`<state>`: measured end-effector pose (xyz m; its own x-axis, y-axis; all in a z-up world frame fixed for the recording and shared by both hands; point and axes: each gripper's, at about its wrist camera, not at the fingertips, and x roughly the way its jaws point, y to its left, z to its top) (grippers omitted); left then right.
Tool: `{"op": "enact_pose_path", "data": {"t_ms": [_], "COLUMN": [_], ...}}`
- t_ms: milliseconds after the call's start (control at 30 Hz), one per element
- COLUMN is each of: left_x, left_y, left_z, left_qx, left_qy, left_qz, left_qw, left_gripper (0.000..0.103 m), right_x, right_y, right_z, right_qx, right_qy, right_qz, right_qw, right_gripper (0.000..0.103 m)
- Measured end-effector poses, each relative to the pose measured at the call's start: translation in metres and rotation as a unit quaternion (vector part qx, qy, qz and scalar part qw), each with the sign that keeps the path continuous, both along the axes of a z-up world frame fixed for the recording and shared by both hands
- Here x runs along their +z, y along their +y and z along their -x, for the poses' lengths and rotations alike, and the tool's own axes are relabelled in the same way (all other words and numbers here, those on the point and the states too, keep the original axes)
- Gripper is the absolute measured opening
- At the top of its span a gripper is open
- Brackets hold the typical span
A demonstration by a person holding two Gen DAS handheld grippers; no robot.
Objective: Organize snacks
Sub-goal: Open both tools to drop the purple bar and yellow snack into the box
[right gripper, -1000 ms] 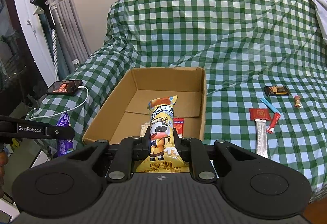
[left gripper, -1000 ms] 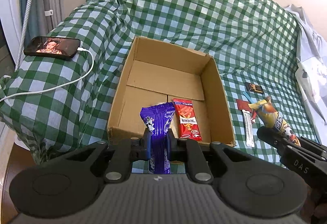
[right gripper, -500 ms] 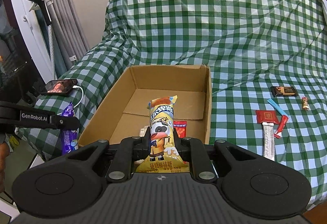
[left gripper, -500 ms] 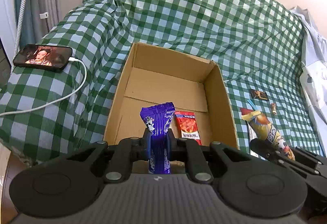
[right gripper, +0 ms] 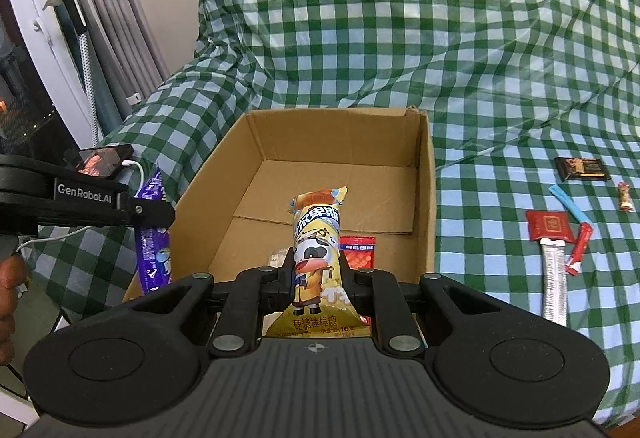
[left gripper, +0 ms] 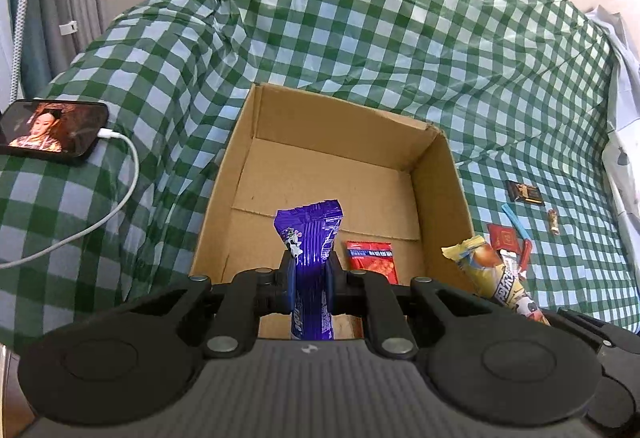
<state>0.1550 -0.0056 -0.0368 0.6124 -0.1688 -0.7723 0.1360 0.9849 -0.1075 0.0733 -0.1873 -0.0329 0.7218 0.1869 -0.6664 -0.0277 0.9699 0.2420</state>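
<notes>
An open cardboard box sits on a green checked cover. My left gripper is shut on a purple snack packet, held upright just before the box's near edge; the packet also shows in the right wrist view. My right gripper is shut on a yellow candy packet with a cartoon cow, held at the near edge of the box; it also shows in the left wrist view. A red snack packet lies on the box floor.
Loose snacks lie on the cover right of the box: a dark packet, a blue stick, a red packet, a silver stick, a small candy. A charging phone rests on the left armrest. Curtains stand far left.
Both grippers have moved forward toward the box with their packets; the box looks nearer and the right gripper has come closer beside the left one.
</notes>
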Motion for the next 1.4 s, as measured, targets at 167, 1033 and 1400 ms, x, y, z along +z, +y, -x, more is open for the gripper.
{"op": "enact_pose_path", "data": {"t_ms": [167,1033,1400], "left_x": [-0.016,-0.029,-0.001], "left_y": [-0.006,-0.006,0.032], "left_z": [-0.023,-0.052,0.06], "left_qx": [-0.003,-0.007,0.025], "left_qy": [0.011,-0.015,-0.006], "left_qz": [-0.007,-0.052,-0.033], "left_qw": [0.9999,0.9985,0.9991], "left_gripper": [0.015,0.103,0.103], "right_x": [-0.015,-0.037,-0.003], "right_y": [-0.002,-0.021,0.004], "right_z": [-0.022,-0.074,0.028], "right_qx": [0.001,-0.045,-0.034], "right_qy": [0.012,0.023,0.041], "right_qz": [-0.002,-0.032,-0.035], "right_qw": [1.0,0.998,0.998], "right_gripper": [0.017,0.09,0.095]}}
